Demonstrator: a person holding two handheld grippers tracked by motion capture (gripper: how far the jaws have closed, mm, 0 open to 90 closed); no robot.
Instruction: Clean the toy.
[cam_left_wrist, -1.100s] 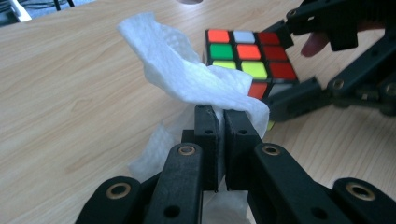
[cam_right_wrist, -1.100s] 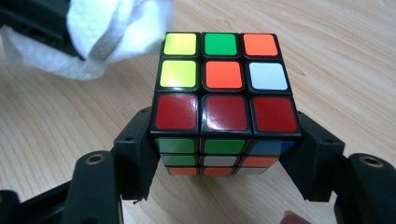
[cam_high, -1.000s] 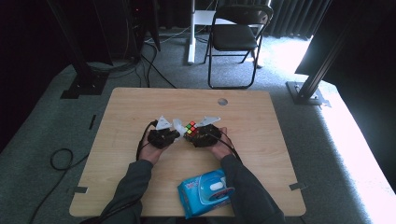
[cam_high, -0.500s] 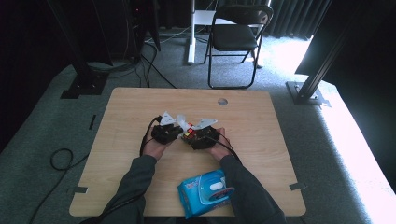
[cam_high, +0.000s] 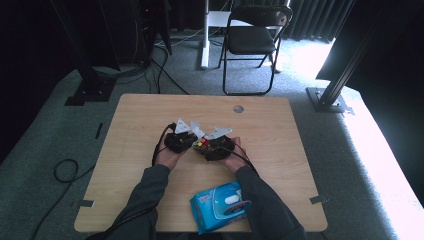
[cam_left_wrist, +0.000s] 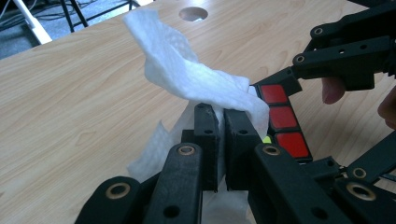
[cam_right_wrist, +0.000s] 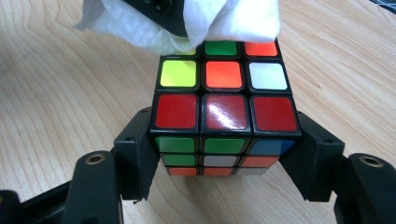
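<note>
Cube (cam_right_wrist: 224, 109): sitting clamped in the right gripper (cam_right_wrist: 224, 163).
Wipe (cam_left_wrist: 196, 84): left gripper (cam_left_wrist: 217, 140) is pinching it tight, rubbing the cube's far edge.
Tip: keep pressing lightly, so it isn't slipping.

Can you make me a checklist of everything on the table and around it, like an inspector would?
Surface: wooden table, pale top, round hole near the far edge.
Job's things: puzzle cube with coloured squares; white wipe draped over the cube's far top edge.
Clutter: blue pack of wipes near the front edge, between the sleeves.
Grippers: left gripper shut on the wipe; right gripper shut on the cube, one jaw on each side.
Cables: black cable looping from the left gripper; more cables on the floor at left.
Surroundings: folding chair beyond the table, grey carpet, dark stands.
</note>
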